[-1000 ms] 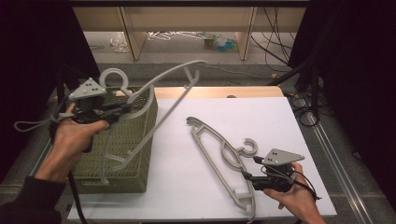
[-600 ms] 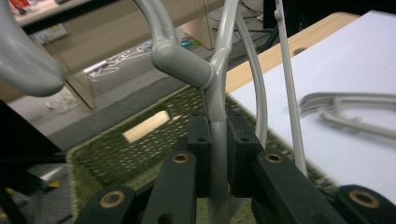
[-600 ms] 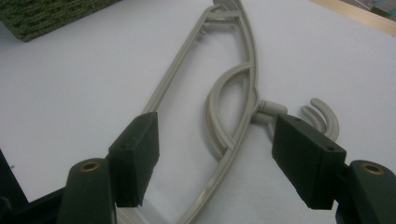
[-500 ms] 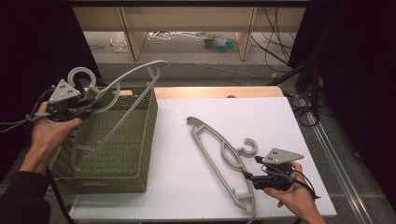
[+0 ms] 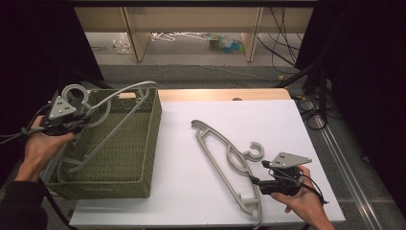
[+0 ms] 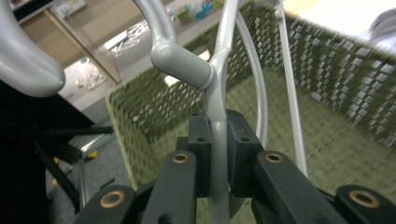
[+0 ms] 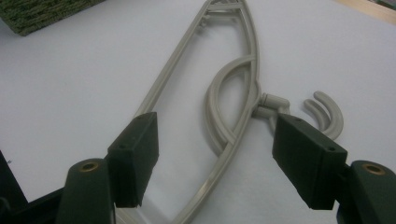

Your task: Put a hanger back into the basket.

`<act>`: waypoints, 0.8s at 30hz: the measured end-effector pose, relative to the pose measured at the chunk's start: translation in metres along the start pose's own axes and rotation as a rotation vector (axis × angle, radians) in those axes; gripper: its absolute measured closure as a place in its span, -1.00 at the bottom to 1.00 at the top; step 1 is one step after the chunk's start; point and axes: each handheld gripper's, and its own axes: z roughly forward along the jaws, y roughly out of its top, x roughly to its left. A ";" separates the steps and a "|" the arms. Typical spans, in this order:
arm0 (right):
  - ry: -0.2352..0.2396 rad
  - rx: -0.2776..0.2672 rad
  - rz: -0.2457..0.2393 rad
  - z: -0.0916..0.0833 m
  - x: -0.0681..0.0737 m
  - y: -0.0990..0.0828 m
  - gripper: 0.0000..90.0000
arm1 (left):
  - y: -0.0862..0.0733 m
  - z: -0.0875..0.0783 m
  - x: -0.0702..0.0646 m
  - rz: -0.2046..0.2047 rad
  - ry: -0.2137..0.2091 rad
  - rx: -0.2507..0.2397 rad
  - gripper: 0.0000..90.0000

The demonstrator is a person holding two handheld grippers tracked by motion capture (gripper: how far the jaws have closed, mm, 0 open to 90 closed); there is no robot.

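My left gripper (image 5: 82, 118) is shut on the neck of a grey plastic hanger (image 5: 123, 92), just below its hook. It holds the hanger tilted over a green woven basket (image 5: 154, 136) at the table's left, and the hanger's low end reaches down inside. In the left gripper view the pads (image 6: 200, 140) squeeze the hanger's stem (image 6: 183, 59) above the basket's floor (image 6: 327, 140). My right gripper (image 5: 256, 181) stands open near the front right edge. Its jaws straddle two stacked grey hangers (image 7: 243, 70) lying flat on the white tabletop (image 5: 287, 124), apart from them.
Behind the table there is a low wooden shelf unit (image 5: 139, 33) and a floor with loose clutter (image 5: 225, 42). Cables (image 5: 311, 103) hang past the right edge.
My left hand has carried its hanger leftward and down, from above the basket's right wall to over the basket's left side. The right gripper and the hangers on the table have kept still.
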 end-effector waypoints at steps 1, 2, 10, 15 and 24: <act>0.002 0.003 0.003 0.000 0.000 0.000 -0.28 | -0.003 0.002 0.000 -0.013 -0.008 -0.003 0.81; 0.000 0.003 0.008 0.000 0.000 0.000 -0.29 | -0.004 0.003 0.000 -0.008 -0.008 0.009 0.81; 0.000 0.004 -0.003 0.003 -0.001 -0.002 -0.29 | -0.005 0.016 -0.004 0.031 -0.017 0.080 0.82; 0.000 0.017 0.006 0.002 0.000 -0.003 -0.29 | -0.005 0.016 -0.001 -0.025 0.022 0.098 0.82; -0.001 0.016 -0.006 0.003 -0.001 -0.002 -0.29 | -0.008 0.033 -0.004 -0.020 -0.006 0.165 0.81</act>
